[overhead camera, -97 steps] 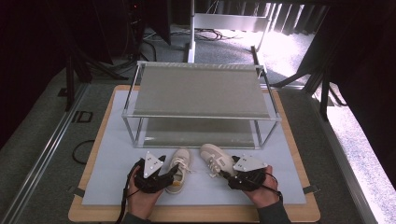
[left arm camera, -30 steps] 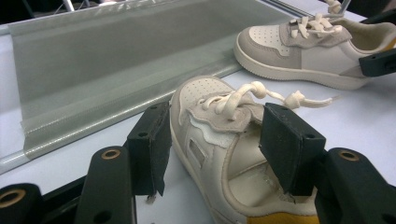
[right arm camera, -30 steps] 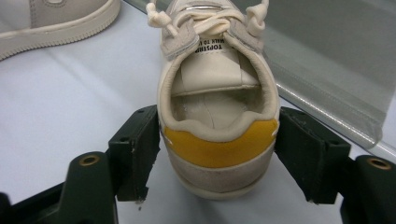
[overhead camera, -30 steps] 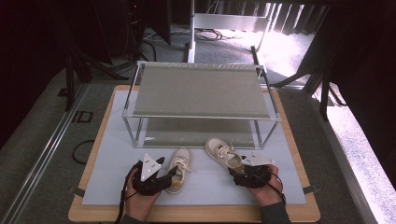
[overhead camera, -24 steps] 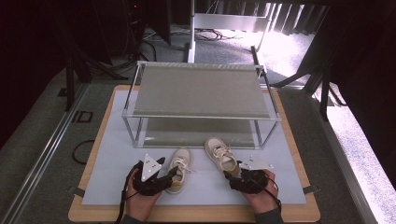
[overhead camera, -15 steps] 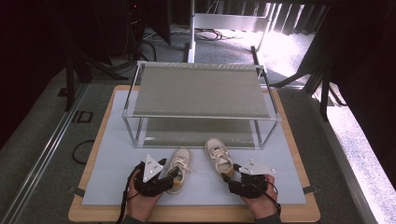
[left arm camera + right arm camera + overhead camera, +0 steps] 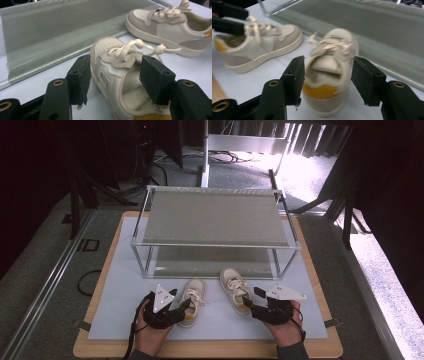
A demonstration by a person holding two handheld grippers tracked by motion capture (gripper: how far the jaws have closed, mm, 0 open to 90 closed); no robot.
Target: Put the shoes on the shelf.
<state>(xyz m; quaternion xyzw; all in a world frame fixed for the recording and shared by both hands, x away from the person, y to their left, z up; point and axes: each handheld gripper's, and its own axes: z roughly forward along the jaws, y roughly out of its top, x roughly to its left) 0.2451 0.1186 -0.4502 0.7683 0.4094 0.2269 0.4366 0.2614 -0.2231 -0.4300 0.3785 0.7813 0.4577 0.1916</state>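
Note:
Two small cream shoes with yellow heel tabs stand on the white mat [image 7: 125, 285], toes toward the rack. My left gripper [image 7: 186, 306] [image 7: 116, 75] is shut on the left shoe [image 7: 193, 294] [image 7: 112, 72], one pad on each side of its collar. My right gripper [image 7: 248, 303] [image 7: 328, 80] has just been closing. The heel of the right shoe [image 7: 234, 285] [image 7: 329, 67] sits between its jaws, and both pads touch its sides. The right shoe [image 7: 170, 27] lies beyond the left one in the left gripper view.
A two-tier rack [image 7: 215, 217] with a metal frame and grey mesh shelves stands just past the shoes. Its lower shelf [image 7: 50, 37] is close in front of the toes. The mat lies on a wooden board [image 7: 210, 347]. Dark stands and cables surround the table.
The right shoe, earlier angled against the left one, now stands straight with its toe toward the rack. My right gripper drew back a little and its jaws narrowed around the heel. The left hand stayed put.

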